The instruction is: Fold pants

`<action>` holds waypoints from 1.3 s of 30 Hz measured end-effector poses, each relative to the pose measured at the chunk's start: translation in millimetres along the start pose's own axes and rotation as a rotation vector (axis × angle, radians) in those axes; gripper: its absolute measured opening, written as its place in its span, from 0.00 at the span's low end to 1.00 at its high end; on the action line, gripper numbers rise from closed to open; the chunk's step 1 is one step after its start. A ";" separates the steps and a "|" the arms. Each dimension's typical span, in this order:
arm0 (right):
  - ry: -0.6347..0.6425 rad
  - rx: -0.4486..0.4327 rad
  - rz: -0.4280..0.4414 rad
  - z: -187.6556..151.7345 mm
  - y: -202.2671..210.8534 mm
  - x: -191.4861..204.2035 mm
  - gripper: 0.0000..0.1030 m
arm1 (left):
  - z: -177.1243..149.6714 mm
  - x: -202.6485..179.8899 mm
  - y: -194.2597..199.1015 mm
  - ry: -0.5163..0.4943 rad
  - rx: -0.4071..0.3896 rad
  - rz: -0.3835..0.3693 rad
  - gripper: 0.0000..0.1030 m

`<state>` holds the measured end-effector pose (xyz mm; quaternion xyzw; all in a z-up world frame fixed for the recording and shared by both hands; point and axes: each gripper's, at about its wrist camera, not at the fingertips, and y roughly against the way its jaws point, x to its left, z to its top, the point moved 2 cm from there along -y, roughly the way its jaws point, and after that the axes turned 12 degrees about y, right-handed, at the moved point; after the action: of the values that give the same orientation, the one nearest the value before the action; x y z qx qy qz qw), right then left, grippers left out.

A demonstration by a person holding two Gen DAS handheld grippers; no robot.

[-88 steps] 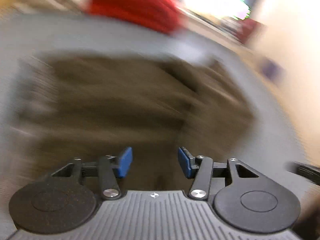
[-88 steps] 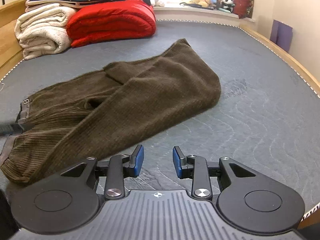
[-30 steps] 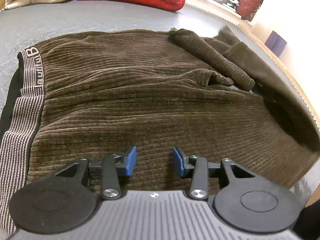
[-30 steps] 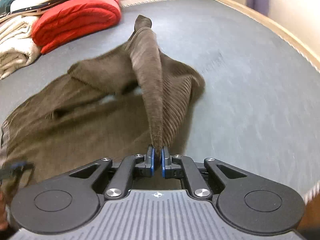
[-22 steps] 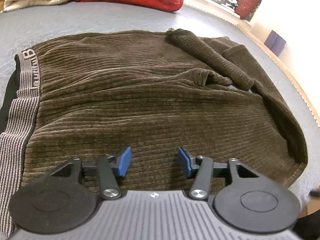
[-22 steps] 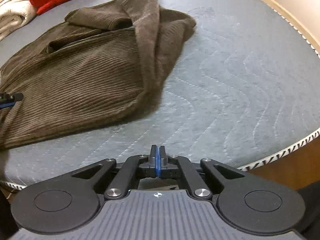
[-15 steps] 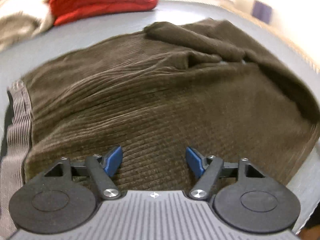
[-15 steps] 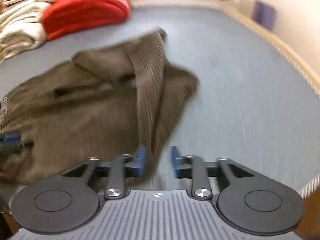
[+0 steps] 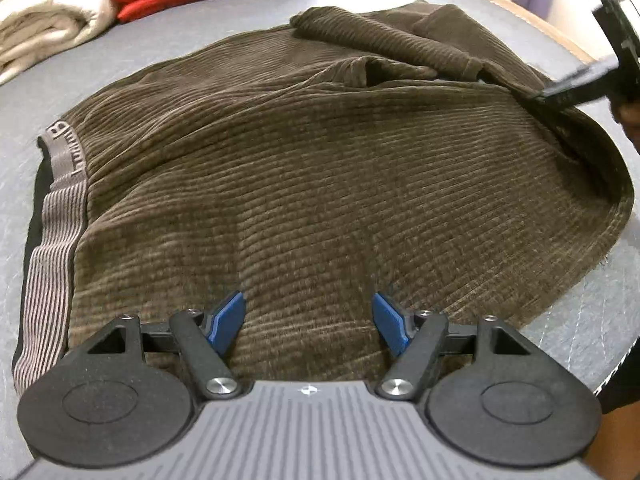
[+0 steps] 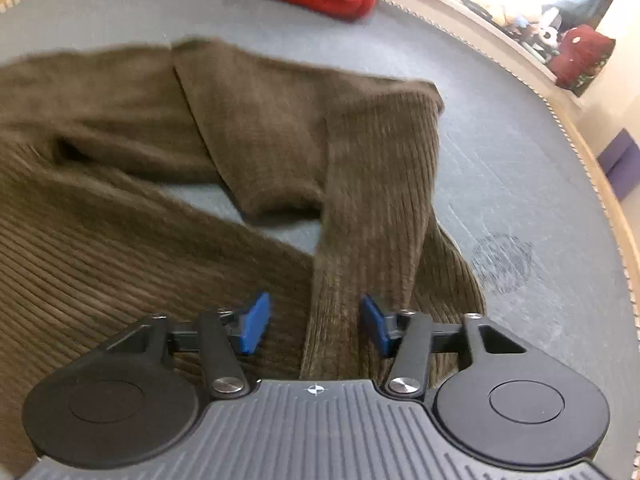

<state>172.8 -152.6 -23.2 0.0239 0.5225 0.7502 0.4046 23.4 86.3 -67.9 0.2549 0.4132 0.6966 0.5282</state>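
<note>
A: Status? Where are the pants [image 9: 320, 168]?

B: Flat on the bed [image 10: 520, 168], roughly half folded. Waistband [image 9: 56, 200] sits at the left edge in the left wrist view; one leg [image 10: 372, 208] is doubled back across the rest.

A: Grippers?

B: Left gripper [image 9: 308, 320] has its jaws wide apart over the seat fabric, holding nothing. Right gripper [image 10: 316, 322] is closing, with the leg running between the pads, which don't press it yet.

A: Risks?

B: My read: the right one pinches only the top layer, so the leg unrolls when lifted. The corduroy looks thick and could slip out. There's also a gap of bare bed under the crossing [image 10: 288, 228], and pulling there could bunch the fold. Nothing pins the seat, so the whole piece may drag.
</note>
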 end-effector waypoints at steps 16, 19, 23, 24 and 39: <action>-0.402 0.054 0.180 -225.6 83.7 -103.4 0.06 | 3.3 -5.2 -8.0 0.050 -0.040 0.011 0.87; -0.467 0.020 0.148 -235.7 98.3 -114.6 0.06 | 3.2 -7.7 -10.2 0.045 -0.053 0.017 0.89; -0.614 -0.128 0.063 -214.9 113.6 -147.3 0.19 | 2.8 -6.0 -9.9 0.051 -0.062 0.012 0.89; -0.651 -0.170 0.049 -207.1 112.9 -154.5 0.33 | 2.2 -5.6 -10.1 0.050 -0.065 0.011 0.89; -0.250 -0.167 0.021 -69.5 13.6 -129.4 0.17 | -4.7 -9.7 -6.2 0.104 -0.094 0.058 0.89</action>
<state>219.9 -289.3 6.3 0.0891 0.4037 0.7863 0.4591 25.9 76.3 -74.9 0.2051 0.3993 0.7424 0.4972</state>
